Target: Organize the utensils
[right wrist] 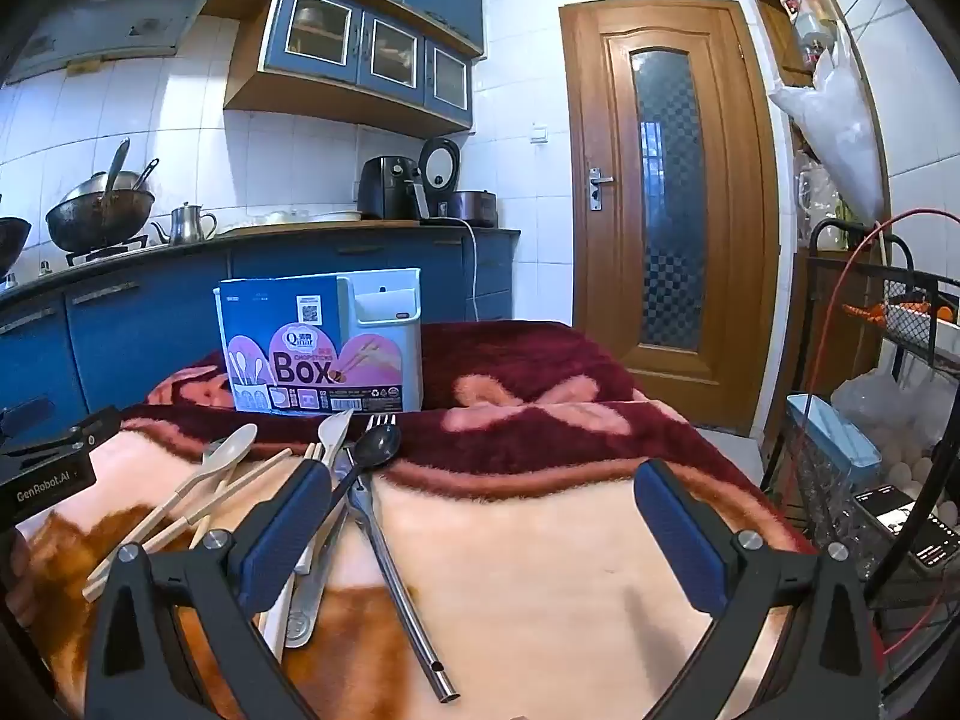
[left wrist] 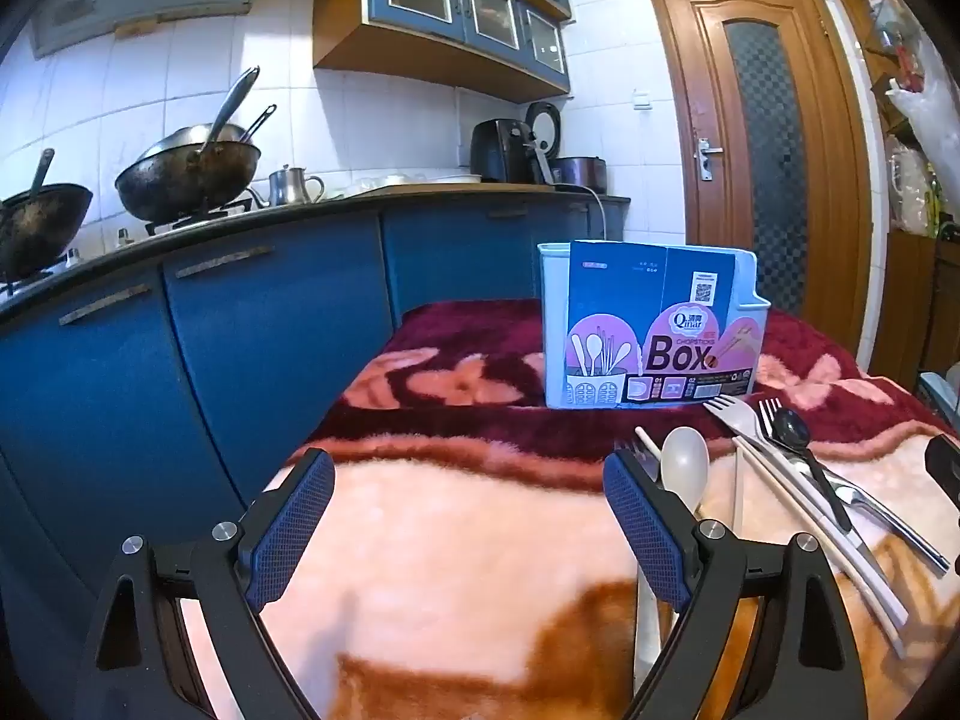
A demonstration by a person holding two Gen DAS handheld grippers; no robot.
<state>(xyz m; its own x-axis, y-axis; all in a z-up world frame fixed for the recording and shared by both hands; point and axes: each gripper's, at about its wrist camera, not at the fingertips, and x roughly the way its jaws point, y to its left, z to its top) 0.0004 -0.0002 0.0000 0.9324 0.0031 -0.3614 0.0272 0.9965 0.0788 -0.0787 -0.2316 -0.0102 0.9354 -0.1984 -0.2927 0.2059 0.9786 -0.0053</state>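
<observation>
Both grippers [left wrist: 468, 510] [right wrist: 483, 519] gape wide, empty (nothing touched); crossed utensils [right wrist: 336, 480] may snag, dragging neighbours off blanket [right wrist: 510, 570].

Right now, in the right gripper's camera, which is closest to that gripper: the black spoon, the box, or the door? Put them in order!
From the right gripper:
1. Black spoon, on the blanket just past the left finger.
2. Box, standing farther back on the left.
3. Door, farthest, across the room on the right.
</observation>
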